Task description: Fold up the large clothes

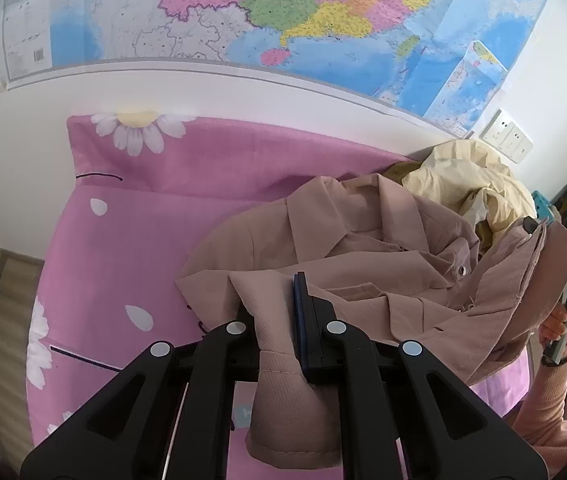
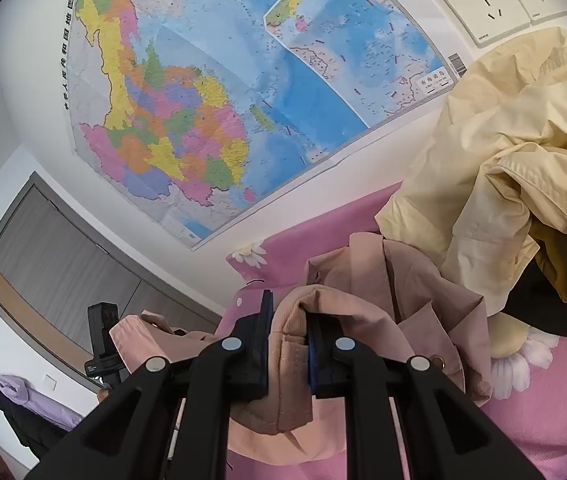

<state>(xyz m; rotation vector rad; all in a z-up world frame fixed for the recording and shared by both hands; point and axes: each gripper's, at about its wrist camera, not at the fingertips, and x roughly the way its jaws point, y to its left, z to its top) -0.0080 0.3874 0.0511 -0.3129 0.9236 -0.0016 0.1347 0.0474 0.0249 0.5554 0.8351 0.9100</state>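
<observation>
Pink-beige coat (image 1: 363,248) hangs over bed (image 1: 131,240), stretched between both grippers: L gripper (image 1: 279,320) fingers clamped on one hem edge, R gripper (image 2: 289,344) pinching another, bulk ahead.

The dusty-pink coat (image 1: 363,264) hides the left tool's (image 1: 279,312) left finger.

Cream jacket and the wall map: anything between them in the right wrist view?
Only bare white wall and a double socket plate separate the cream jacket from the wall map, seen in the right wrist view.
</observation>
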